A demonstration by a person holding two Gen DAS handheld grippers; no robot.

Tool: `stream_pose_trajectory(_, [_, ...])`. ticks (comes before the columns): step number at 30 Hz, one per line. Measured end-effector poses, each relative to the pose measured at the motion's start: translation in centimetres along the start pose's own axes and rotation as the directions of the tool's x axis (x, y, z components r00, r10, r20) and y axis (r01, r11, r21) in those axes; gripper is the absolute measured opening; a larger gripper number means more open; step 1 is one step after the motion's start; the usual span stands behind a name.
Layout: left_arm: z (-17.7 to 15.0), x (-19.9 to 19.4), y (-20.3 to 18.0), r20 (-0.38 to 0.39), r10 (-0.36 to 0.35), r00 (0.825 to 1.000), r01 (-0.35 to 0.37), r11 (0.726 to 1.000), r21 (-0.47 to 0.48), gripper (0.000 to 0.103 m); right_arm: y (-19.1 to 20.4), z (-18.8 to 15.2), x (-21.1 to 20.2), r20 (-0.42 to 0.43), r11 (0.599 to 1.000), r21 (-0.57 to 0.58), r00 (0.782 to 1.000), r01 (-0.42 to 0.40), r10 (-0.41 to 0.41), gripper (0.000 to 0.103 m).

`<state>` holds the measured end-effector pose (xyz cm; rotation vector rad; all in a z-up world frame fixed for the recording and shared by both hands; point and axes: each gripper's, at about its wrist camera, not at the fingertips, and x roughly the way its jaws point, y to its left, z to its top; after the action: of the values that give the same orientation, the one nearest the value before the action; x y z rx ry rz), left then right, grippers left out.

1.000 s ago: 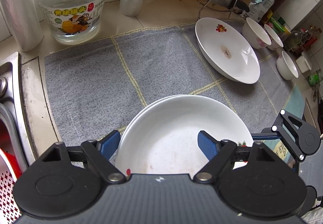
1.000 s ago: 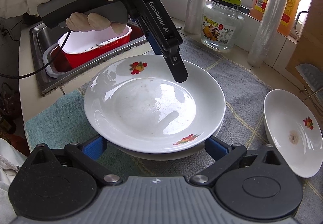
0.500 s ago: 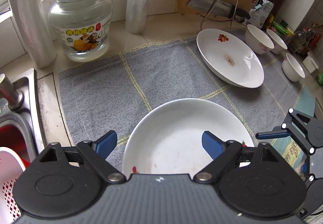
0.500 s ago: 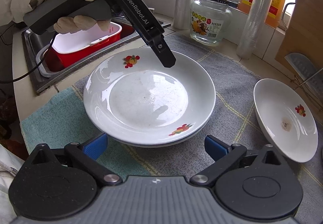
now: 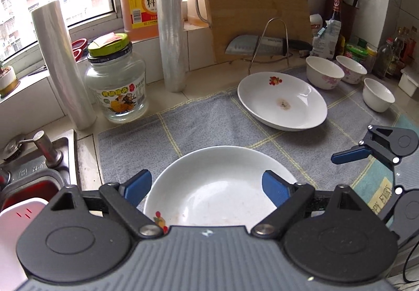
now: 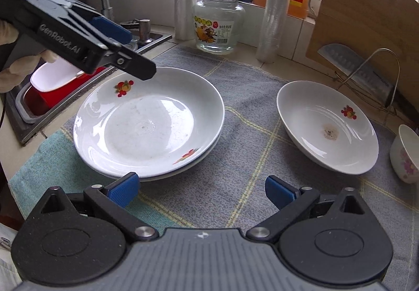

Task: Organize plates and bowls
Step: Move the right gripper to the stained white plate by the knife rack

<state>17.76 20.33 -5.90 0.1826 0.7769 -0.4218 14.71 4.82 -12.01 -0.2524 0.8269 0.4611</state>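
Note:
Two white plates with a fruit print sit stacked (image 6: 149, 128) on the grey cloth (image 6: 248, 97) near the sink. My left gripper (image 5: 205, 186) hovers open above the stack's (image 5: 217, 175) sink-side rim, pads clear of it. It also shows in the right wrist view as the left gripper (image 6: 131, 49), held by a gloved hand. My right gripper (image 6: 201, 190) is open over bare cloth, to the right of the stack's near rim. A third, stained plate (image 6: 327, 128) lies apart at the right. Three small bowls (image 5: 324, 76) stand beyond that plate (image 5: 282, 102).
A glass jar (image 5: 117, 81), two film rolls (image 5: 170, 28), an oil jug (image 5: 138, 2), a cutting board (image 5: 256, 10) and a cleaver on a wire rack (image 5: 262, 47) line the back. The sink with a red basket (image 6: 52, 89) borders the cloth. Bottles crowd the far right corner.
The left gripper has lifted and drawn back from the stacked plates toward the sink. The right gripper has swung right, so the stack no longer sits between its fingers.

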Motion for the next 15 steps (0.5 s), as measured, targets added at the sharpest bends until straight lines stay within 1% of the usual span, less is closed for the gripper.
stream_pose_trajectory(2, [-0.3, -0.6, -0.8, 0.019, -0.016, 1.0, 0.017, 0.999, -0.029, 0.091, -0.5, -0.2, -0.2, 0.002, 0.999, 0.027, 1.0, 0.03, -0.03, 0.103])
stream_pose_trajectory(3, [-0.4, -0.7, -1.2, 0.022, -0.024, 0.999, 0.025, 0.999, -0.04, 0.095, -0.7, -0.3, -0.3, 0.002, 0.998, 0.044, 0.999, 0.043, -0.044, 0.103])
stream_pose_trajectory(5, [-0.6, -0.7, -2.1, 0.025, -0.032, 0.999, 0.033, 0.998, -0.05, 0.097, -1.1, -0.5, -0.5, -0.001, 0.995, 0.074, 0.997, 0.074, -0.074, 0.103])
stream_pose_trajectory(9, [-0.5, -0.1, -3.8, 0.036, -0.02, 0.999, 0.022, 0.999, -0.046, 0.097, -1.8, -0.9, -1.1, -0.022, 0.98, 0.106, 0.985, 0.171, -0.17, 0.103])
stream_pose_trajectory(13, [-0.1, 0.6, -4.8, 0.026, -0.062, 0.998, 0.063, 0.998, -0.028, 0.097, -3.0, -1.4, -1.9, -0.061, 0.96, 0.152, 0.971, 0.237, -0.23, 0.103])
stream_pose_trajectory(15, [0.0, 0.7, -5.4, 0.027, -0.069, 0.997, 0.07, 0.997, -0.023, 0.097, -3.7, -1.9, -2.8, -0.07, 0.952, 0.159, 0.965, 0.26, -0.252, 0.103])
